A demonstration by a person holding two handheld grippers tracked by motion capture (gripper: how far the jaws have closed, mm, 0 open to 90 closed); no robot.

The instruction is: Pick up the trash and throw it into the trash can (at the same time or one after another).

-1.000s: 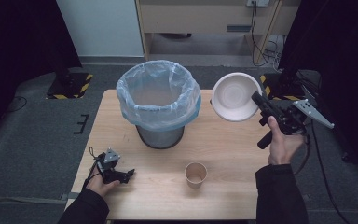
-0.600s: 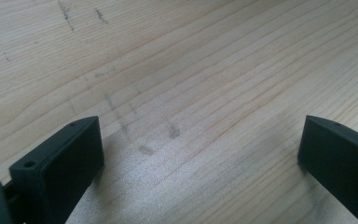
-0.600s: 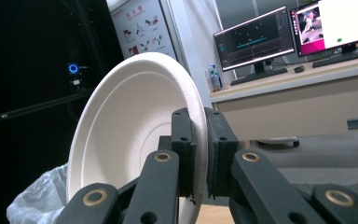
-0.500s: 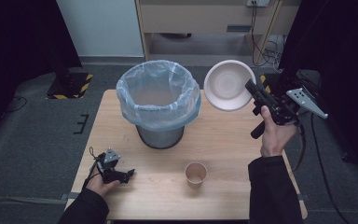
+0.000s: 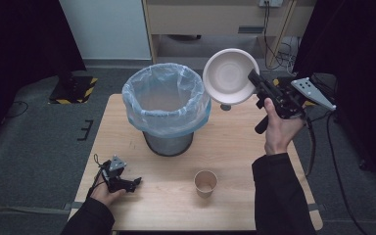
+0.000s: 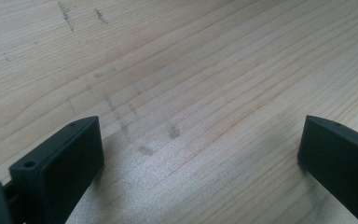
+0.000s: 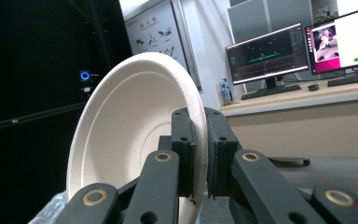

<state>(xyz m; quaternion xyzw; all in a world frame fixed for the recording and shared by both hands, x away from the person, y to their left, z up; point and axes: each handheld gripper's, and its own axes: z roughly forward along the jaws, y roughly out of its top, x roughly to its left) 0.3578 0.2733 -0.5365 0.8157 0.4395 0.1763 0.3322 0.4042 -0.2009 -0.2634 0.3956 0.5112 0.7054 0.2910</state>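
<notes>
My right gripper (image 5: pixel 252 78) is shut on the rim of a white paper bowl (image 5: pixel 229 76), held tilted on edge in the air just right of the bin's rim. In the right gripper view the black jaws pinch the bowl (image 7: pixel 130 135) edge at the gripper (image 7: pixel 200 140). A grey bin with a light blue plastic liner (image 5: pixel 166 100) stands at the back middle of the wooden table (image 5: pixel 235 147). A brown paper cup (image 5: pixel 205 183) stands upright near the front. My left gripper (image 5: pixel 134 182) rests on the table at the front left, its jaws wide open over bare wood (image 6: pixel 191 121).
The table's right edge runs beside the person's right forearm (image 5: pixel 279 196). Dark floor surrounds the table, with cables at the back right (image 5: pixel 279 49) and a black-and-yellow block at the back left (image 5: pixel 73 88). In the right gripper view, monitors (image 7: pixel 265 51) stand on a desk beyond.
My right gripper has carried the bowl up and leftwards, from over the table's back right to beside the bin's rim, and the bowl has tipped more on edge. The left gripper has stayed put.
</notes>
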